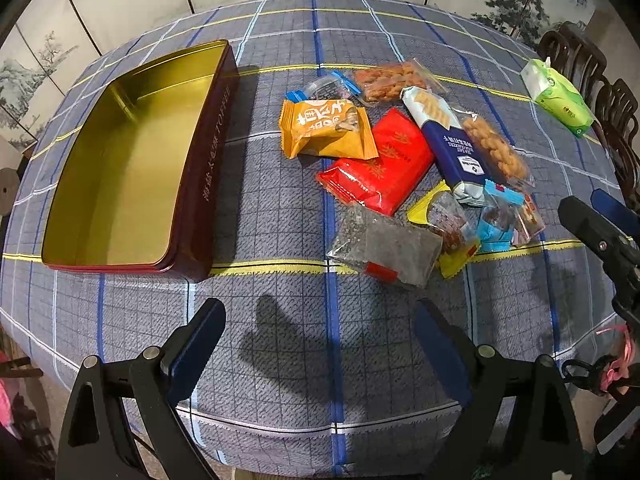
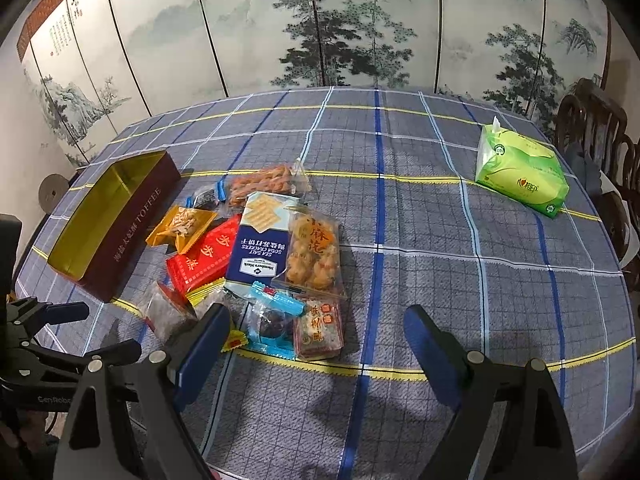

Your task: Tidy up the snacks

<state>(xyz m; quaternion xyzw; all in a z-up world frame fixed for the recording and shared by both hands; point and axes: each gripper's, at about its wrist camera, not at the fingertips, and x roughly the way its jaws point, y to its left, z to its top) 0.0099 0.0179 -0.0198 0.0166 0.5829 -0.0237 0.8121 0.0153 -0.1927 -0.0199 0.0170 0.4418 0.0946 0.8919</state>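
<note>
We are looking over the bench, which is wearing a blue-grey plaid cloth. The toffee tin is sitting lidless at its left side, its gold inside showing bare. The snacks are lying in a loose heap just right of the tin, not touching it. A green tissue pack is resting well apart at the far right.

In the heap, the blue soda cracker pack is lying beside the red packet, with a clear bag of fried twists leaning on the cracker pack's right edge. The orange pouch is overlapping the red packet's far end. A grey sesame bar is lying nearest us, and a small light-blue wrapped sweet is sitting next to it.

We are holding the left tool over bare cloth, spread wide and gripping nothing. The right tool is hovering likewise, agape and empty, its left finger near the heap's near edge.
</note>
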